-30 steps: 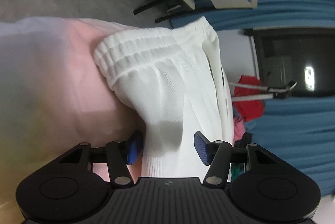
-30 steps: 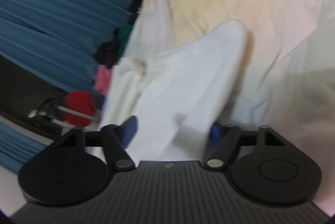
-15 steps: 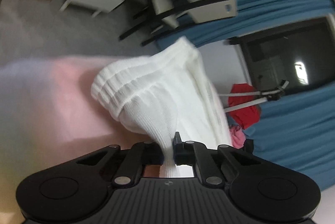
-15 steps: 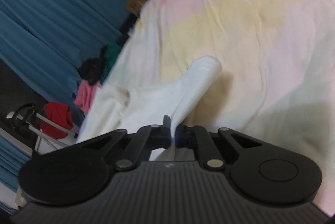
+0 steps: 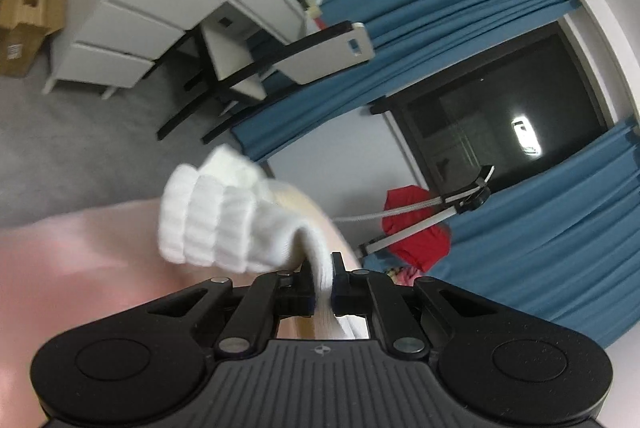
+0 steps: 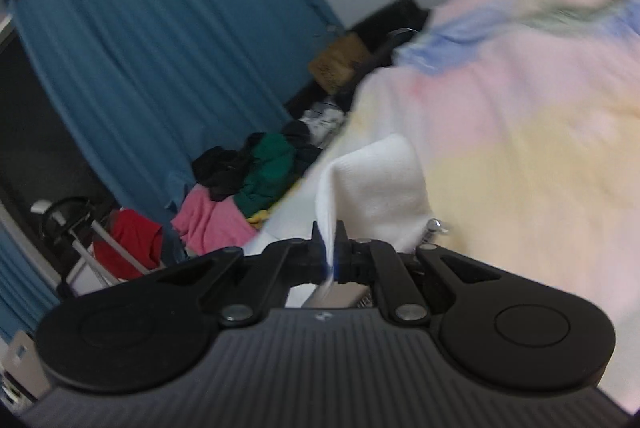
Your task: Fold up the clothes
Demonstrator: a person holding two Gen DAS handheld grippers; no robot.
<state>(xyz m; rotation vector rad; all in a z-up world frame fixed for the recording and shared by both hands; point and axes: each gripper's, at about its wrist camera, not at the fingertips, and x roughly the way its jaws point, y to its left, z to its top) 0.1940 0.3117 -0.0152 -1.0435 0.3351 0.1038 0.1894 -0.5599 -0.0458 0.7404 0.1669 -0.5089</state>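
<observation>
Blue curtains and a white desk frame a bed spread with a pastel sheet. At lower centre of the left wrist view, the left hand-held gripper is clamped tight on a white garment, whose ribbed waistband bunches up toward the upper left. At lower centre of the right wrist view, the right hand-held gripper pinches another white edge, the cloth rising to the upper right. No legible writing shows; motion blur hides the garment's long axis.
</observation>
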